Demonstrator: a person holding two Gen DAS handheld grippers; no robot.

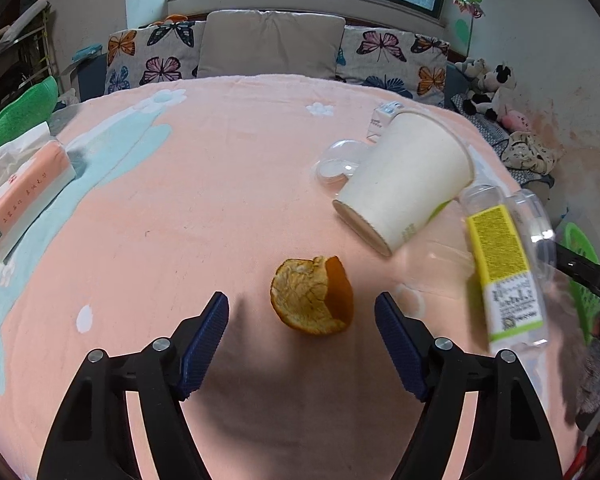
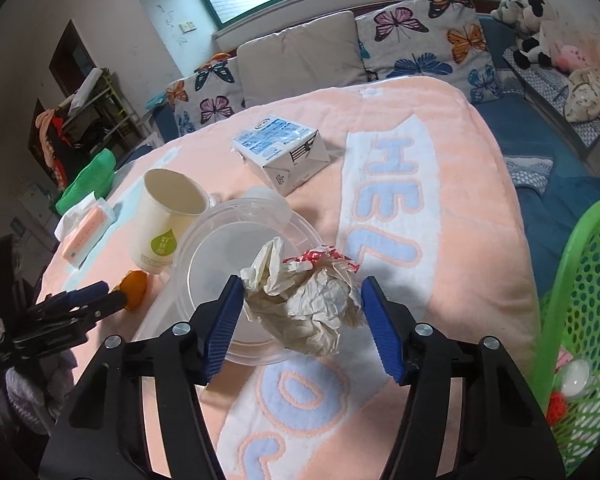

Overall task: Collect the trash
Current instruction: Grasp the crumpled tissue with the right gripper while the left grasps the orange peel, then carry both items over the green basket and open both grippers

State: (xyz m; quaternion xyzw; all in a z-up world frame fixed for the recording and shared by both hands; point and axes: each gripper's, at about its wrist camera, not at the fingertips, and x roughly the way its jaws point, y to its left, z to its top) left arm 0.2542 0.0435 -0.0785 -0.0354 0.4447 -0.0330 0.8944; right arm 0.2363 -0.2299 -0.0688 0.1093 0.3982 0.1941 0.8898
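On my left wrist view, a paper cup [image 1: 404,178] lies tipped at two o'clock, a clear bottle with a yellow label [image 1: 504,276] at three, a tissue pack [image 1: 24,196] at nine, all on the pink blanket [image 1: 220,160]. The orange peel [image 1: 312,296] sits between my left gripper [image 1: 302,320] fingers, jaws wide, pads not touching it. On the right view, a milk carton [image 2: 282,152] lies at twelve and a green basket [image 2: 580,300] at four. The crumpled paper [image 2: 304,304] lies partly over a clear plastic lid [image 2: 236,264]; my right gripper [image 2: 302,316] brackets it, both pads against the wad
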